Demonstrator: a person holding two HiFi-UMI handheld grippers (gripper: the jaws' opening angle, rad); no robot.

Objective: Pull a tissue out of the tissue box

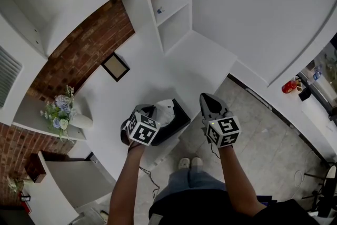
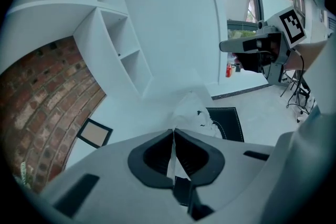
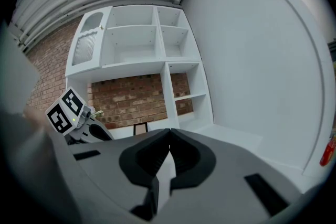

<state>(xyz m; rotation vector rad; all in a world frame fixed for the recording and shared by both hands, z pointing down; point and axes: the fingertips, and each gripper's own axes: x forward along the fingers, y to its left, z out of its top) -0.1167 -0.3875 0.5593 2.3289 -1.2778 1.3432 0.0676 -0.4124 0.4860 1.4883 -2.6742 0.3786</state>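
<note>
Now left gripper (image 2: 173, 131) pinching tissue (image 2: 192, 113) sticking from black tissue box (image 2: 230, 122); right gripper (image 3: 169, 132) closed, empty

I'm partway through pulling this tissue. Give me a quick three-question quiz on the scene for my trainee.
1. True or false: the left gripper is shut on the tissue.
2. The tissue box is: A white, B black, C red.
3. What does the right gripper hold?

Key: 1 true; 2 B; 3 nothing, its jaws are shut and empty.
</note>
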